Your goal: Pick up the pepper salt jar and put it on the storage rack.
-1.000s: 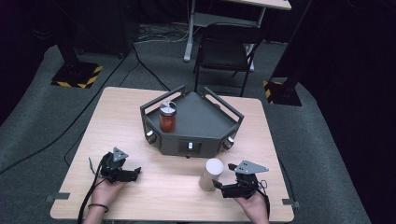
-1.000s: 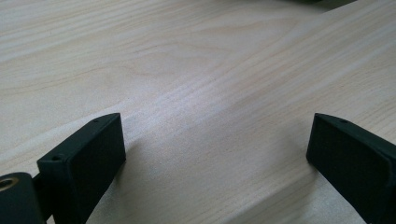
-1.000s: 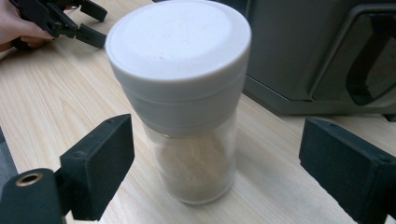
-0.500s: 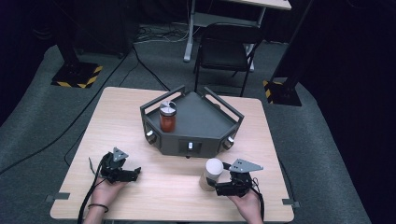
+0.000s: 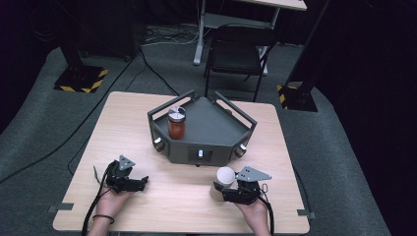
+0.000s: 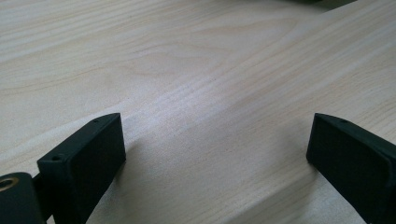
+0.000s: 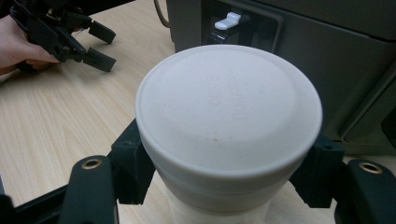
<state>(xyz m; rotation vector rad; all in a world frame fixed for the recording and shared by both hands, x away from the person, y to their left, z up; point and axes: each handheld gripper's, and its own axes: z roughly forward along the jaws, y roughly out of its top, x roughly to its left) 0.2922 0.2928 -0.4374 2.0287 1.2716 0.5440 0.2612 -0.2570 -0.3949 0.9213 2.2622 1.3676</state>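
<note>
from above, on the near right part of the wooden table (image 5: 123,123), the right gripper (image 5: 225,192) has just been closing and now clamps a white-lidded jar (image 5: 222,183) that stands upright just in front of the grey tray (image 5: 216,130). a red-filled jar (image 5: 176,123) with a metal lid stands in the tray's left corner. the left gripper (image 5: 140,183) lies low on the near left of the table, well apart from both jars, its jaws spread.

along the left gripper's own jaws, the two black pads (image 6: 88,161) stand wide apart over bare wood with nothing between them.

along the right gripper's jaws, the white-lidded jar (image 7: 229,121) sits squeezed between both pads just below its lid, the tray's front wall (image 7: 299,51) close behind, and the left gripper (image 7: 100,45) lies farther off, held in a hand (image 7: 16,44).
</note>
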